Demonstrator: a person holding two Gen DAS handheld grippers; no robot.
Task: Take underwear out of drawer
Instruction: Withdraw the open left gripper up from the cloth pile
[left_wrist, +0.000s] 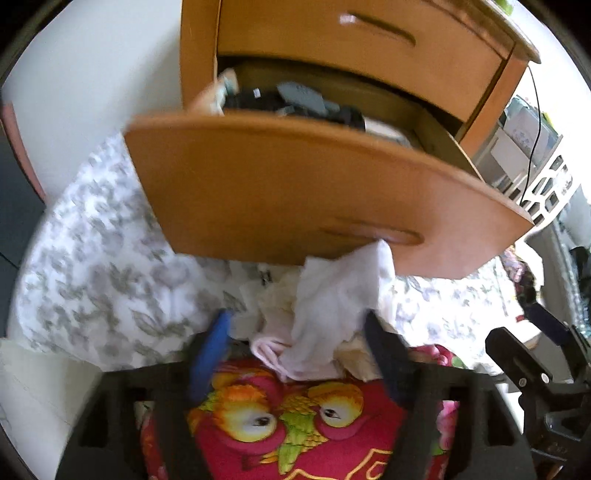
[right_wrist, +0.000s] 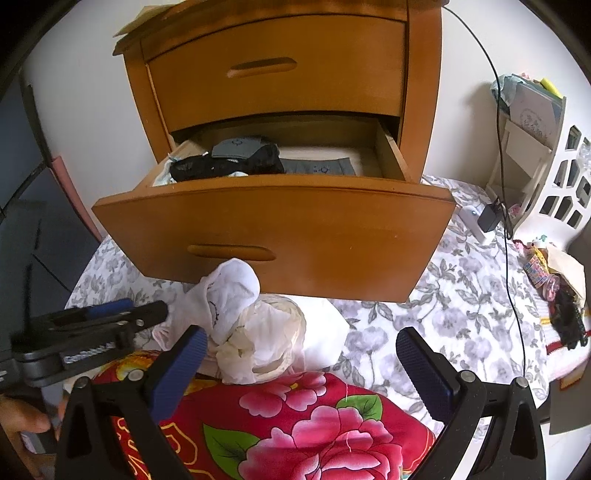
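Note:
The lower drawer (left_wrist: 295, 192) (right_wrist: 277, 229) of the wooden nightstand is pulled out. Dark and grey underwear (right_wrist: 229, 162) (left_wrist: 288, 101) lies inside it. In front of the drawer, a white underwear piece (left_wrist: 332, 295) (right_wrist: 229, 291) rests on a small pile of pale garments (right_wrist: 273, 339) on the bed. My left gripper (left_wrist: 301, 339) is open with its fingers either side of the white piece; only the right finger touches it. The right gripper (right_wrist: 301, 358) is open and holds nothing, hovering just right of the pile.
The upper drawer (right_wrist: 273, 70) is closed. A red floral blanket (right_wrist: 295, 424) lies under both grippers on a grey-flowered sheet (right_wrist: 461, 295). At the right are a white lattice basket (right_wrist: 565, 177), a black cable with its charger (right_wrist: 489, 218), and small items (right_wrist: 554, 288).

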